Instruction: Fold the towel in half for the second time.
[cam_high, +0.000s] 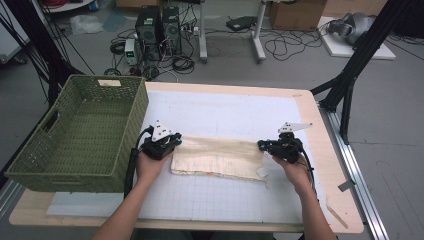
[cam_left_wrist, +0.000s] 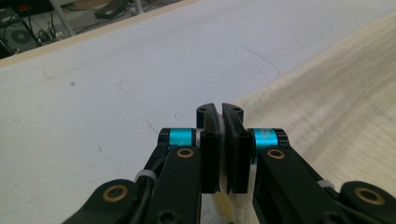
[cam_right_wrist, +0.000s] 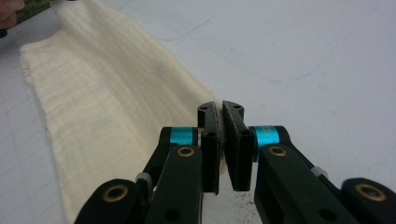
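White grid matting covers your bench (cam_high: 220, 200), and on it, toward the near edge at mid-width, lies a folded cream cloth (cam_high: 218, 156). Your left hand-held gripper (cam_high: 176, 140) has its jaws clamped on the cloth's far left corner; your right hand-held gripper (cam_high: 261, 145) pinches the far right corner the same way. A green woven basket (cam_high: 80, 135) sits at the bench's left edge, just beside your left hand (cam_high: 150, 167).
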